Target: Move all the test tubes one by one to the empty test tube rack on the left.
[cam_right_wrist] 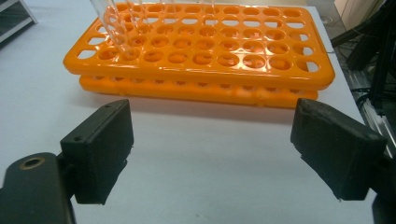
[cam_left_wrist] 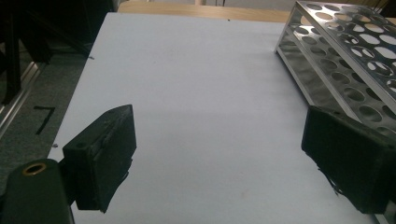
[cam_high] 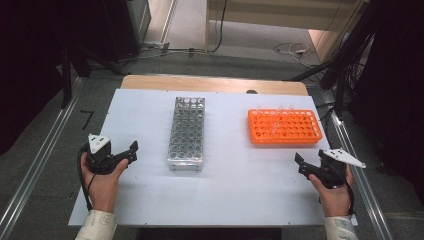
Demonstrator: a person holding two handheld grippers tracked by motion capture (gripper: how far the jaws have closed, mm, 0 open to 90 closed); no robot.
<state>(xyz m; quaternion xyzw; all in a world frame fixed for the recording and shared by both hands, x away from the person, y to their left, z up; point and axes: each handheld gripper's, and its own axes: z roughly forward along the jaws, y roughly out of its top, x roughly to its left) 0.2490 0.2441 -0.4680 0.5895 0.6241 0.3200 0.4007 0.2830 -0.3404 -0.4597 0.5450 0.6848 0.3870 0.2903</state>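
A silver metal tube rack (cam_high: 186, 132) stands in the middle of the white board (cam_high: 240, 185). An orange plastic tube rack (cam_high: 284, 127) lies to its right and holds a few clear tubes (cam_right_wrist: 116, 25) near its far left corner. My left gripper (cam_high: 132, 152) rests at the board's left edge, open, with bare board between its pads (cam_left_wrist: 105, 154); the metal rack (cam_left_wrist: 345, 60) is ahead to the right. My right gripper (cam_high: 301, 164) rests at the right edge, open and holding nothing, pointing at the orange rack (cam_right_wrist: 201, 51) just ahead.
The board lies on a wooden table (cam_high: 210, 82) with metal rails (cam_high: 35, 165) along both sides. Cables (cam_high: 295, 50) trail on the floor beyond. Dark equipment stands at far left and far right.
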